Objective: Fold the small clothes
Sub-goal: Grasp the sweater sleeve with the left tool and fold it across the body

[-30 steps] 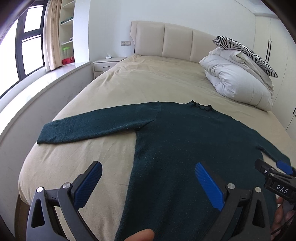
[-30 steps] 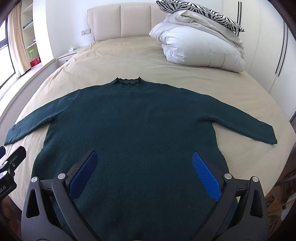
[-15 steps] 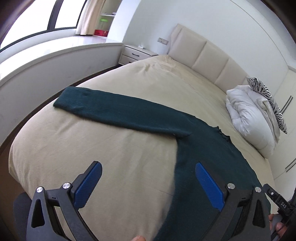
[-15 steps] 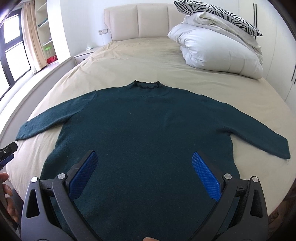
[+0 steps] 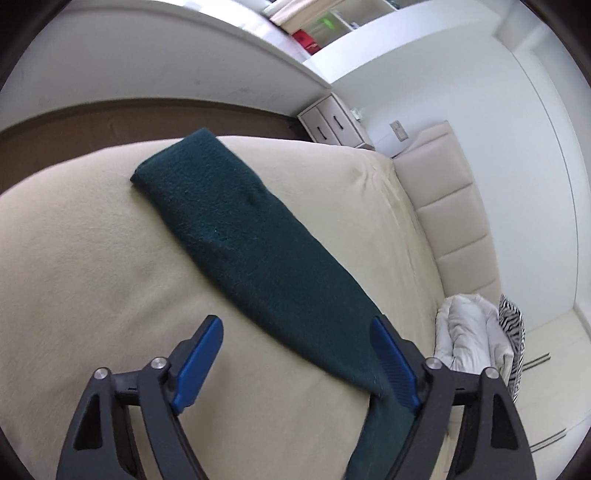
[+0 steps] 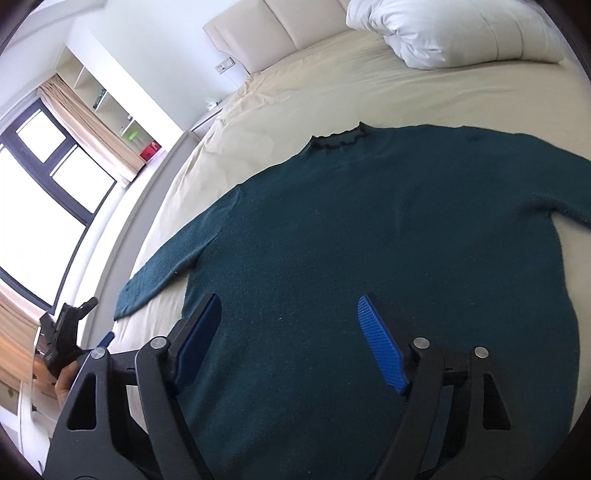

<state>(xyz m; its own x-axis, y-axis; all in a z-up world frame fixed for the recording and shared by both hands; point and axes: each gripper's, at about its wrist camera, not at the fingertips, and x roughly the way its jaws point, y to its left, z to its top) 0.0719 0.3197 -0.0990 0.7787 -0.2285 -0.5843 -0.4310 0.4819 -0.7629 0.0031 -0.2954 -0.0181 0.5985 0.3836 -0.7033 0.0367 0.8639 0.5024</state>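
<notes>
A dark green long-sleeved sweater lies flat, front up, on the beige bed, collar toward the headboard. Its left sleeve runs diagonally through the left wrist view, cuff near the bed's edge. My left gripper hovers over that sleeve near the shoulder end; its jaws are closing, the sleeve passes under the right finger, and no pad presses on it. My right gripper hangs over the sweater's lower left body; its jaws are closing with only flat knit below them. The left gripper, in a hand, shows at the right wrist view's left edge.
A folded white duvet lies at the head of the bed, with a zebra-print pillow beside it in the left wrist view. A padded headboard, a nightstand and a low white ledge border the bed. A window is on the left.
The left gripper swung left and down over the left sleeve and rolled. The right gripper tilted and shifted toward the sweater's left side. Both pairs of jaws have narrowed.
</notes>
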